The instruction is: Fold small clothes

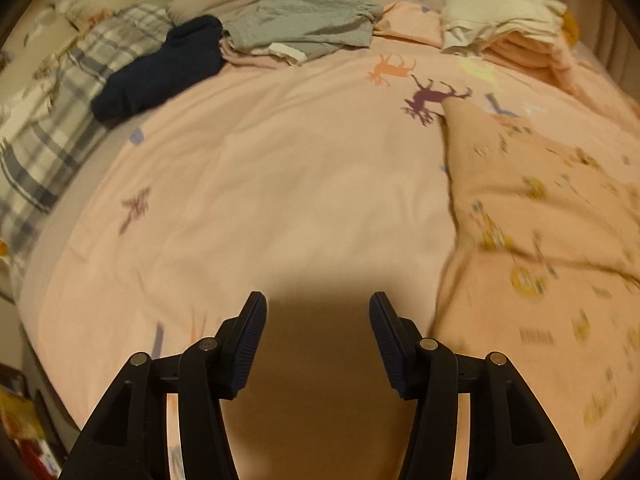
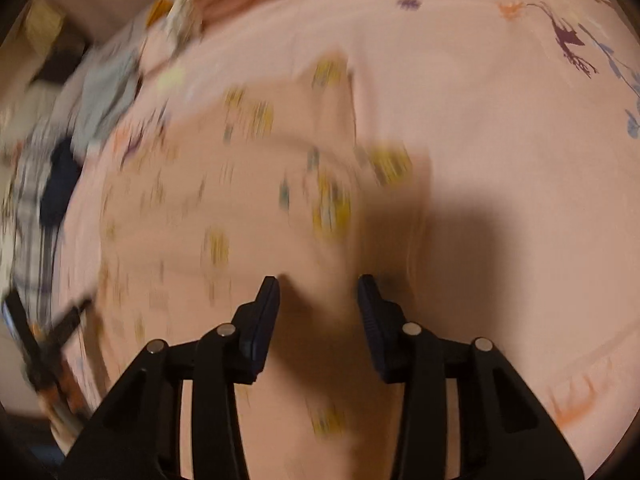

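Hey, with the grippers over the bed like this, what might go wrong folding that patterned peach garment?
1. The peach garment nearly matches the bedcover in colour, so the right gripper, open above it, might pinch the bedcover too.
2. The left gripper is open over bare bedcover, off the garment's edge; a one-sided pull could skew the fold.
3. The right wrist view is blurred, so edges are hard to judge.

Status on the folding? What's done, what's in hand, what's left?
Done: possibly the pale stack far right; folding unclear. In hand: the peach patterned garment lies spread on the bedspread; the right gripper hovers open over it, gripping nothing. The left gripper is open and empty. Left: the grey garment and navy piece, still heaped.
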Tool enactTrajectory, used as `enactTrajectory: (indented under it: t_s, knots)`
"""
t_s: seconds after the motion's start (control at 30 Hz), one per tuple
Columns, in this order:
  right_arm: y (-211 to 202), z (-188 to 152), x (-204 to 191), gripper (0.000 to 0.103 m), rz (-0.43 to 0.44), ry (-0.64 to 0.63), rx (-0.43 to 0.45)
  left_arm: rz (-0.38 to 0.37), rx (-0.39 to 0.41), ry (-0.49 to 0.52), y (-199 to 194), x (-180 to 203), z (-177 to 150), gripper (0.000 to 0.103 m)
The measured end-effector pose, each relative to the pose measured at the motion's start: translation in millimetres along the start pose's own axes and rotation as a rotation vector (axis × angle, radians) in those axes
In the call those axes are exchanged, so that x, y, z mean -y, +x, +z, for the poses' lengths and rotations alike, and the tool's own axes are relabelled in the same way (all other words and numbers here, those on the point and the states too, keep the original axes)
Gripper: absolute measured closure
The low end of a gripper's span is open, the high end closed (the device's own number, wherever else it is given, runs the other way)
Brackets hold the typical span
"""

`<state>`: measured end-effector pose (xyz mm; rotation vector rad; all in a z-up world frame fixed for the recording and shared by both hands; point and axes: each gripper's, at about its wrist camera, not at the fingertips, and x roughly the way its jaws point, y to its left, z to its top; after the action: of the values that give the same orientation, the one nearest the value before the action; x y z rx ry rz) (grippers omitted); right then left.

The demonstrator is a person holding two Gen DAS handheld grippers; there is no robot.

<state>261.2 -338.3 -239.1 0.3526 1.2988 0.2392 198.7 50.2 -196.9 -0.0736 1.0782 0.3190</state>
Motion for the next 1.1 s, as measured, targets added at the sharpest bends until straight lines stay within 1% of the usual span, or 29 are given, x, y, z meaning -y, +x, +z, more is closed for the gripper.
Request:
enactTrajectory:
  t_s: [0.03, 0.07, 0.1, 0.17, 0.2, 0.23, 0.27, 0.3, 0.37, 0.43, 0.47, 0.5, 0.53, 0.57, 0.6, 0.67, 0.7, 0.73, 0.87, 0.93, 1.0, 1.07, 1.1]
  knots:
    - [-6, -13, 9, 0.056, 0.062, 0.058, -0.026, -0.038, -0.013, -0.009, -4, -7, -8, 0.049]
    - [-14, -22, 16, 0.056, 0.109, 0.09, -0.015, -0.101, -0.036, -0.02, -9, -17, -20, 0.048]
    - [-26, -35, 21, 0.054, 0.16, 0.107, 0.019, -0.155, -0.055, -0.028, -11, -23, -29, 0.049]
    - [-50, -61, 27, 0.049, 0.18, 0.103, 0.075, -0.259, -0.092, -0.052, -17, -38, -52, 0.049]
    - [-60, -77, 28, 0.043, 0.173, 0.103, 0.09, -0.301, -0.103, -0.076, -19, -46, -64, 0.048]
    - [-68, -92, 31, 0.04, 0.169, 0.119, 0.094, -0.327, -0.101, -0.095, -20, -53, -75, 0.047]
    - [-75, -107, 37, 0.039, 0.176, 0.149, 0.098, -0.34, -0.09, -0.107, -21, -59, -84, 0.047]
    - [-74, -110, 37, 0.039, 0.185, 0.173, 0.103, -0.342, -0.079, -0.115, -23, -63, -91, 0.047]
    - [-74, -132, 41, 0.039, 0.2, 0.224, 0.105, -0.334, -0.06, -0.098, -30, -62, -103, 0.047]
    - [-68, -151, 39, 0.039, 0.164, 0.227, 0.071, -0.331, -0.067, -0.076, -40, -55, -116, 0.045]
    - [-66, -160, 29, 0.039, 0.13, 0.208, 0.075, -0.343, -0.081, -0.08, -43, -54, -120, 0.045]
    - [-66, -173, 15, 0.039, 0.091, 0.168, 0.088, -0.374, -0.101, -0.084, -44, -51, -123, 0.044]
    - [-70, -182, 13, 0.039, 0.073, 0.14, 0.096, -0.431, -0.128, -0.089, -46, -48, -129, 0.044]
    - [-71, -190, 0, 0.039, 0.055, 0.1, 0.108, -0.469, -0.147, -0.097, -47, -46, -133, 0.044]
    - [-71, -198, -14, 0.039, 0.039, 0.057, 0.114, -0.481, -0.152, -0.102, -47, -46, -138, 0.043]
    - [-69, -210, -33, 0.034, 0.002, -0.005, 0.108, -0.467, -0.136, -0.089, -51, -42, -146, 0.043]
    - [-65, -215, -41, 0.029, -0.028, -0.034, 0.107, -0.466, -0.133, -0.078, -52, -40, -149, 0.043]
    - [-60, -220, -50, 0.029, -0.07, -0.057, 0.109, -0.47, -0.135, -0.076, -53, -40, -151, 0.043]
    - [-42, -221, -56, 0.029, -0.146, -0.072, 0.101, -0.516, -0.173, -0.086, -53, -40, -165, 0.043]
    - [-38, -220, -51, 0.029, -0.183, -0.075, 0.1, -0.553, -0.209, -0.119, -52, -44, -172, 0.043]
    - [-33, -216, -56, 0.029, -0.221, -0.07, 0.113, -0.614, -0.288, -0.172, -44, -45, -180, 0.043]
    - [-28, -213, -51, 0.033, -0.294, -0.061, 0.13, -0.677, -0.378, -0.186, -30, -37, -186, 0.043]
    - [-26, -212, -46, 0.041, -0.318, -0.05, 0.139, -0.678, -0.388, -0.2, -26, -36, -187, 0.043]
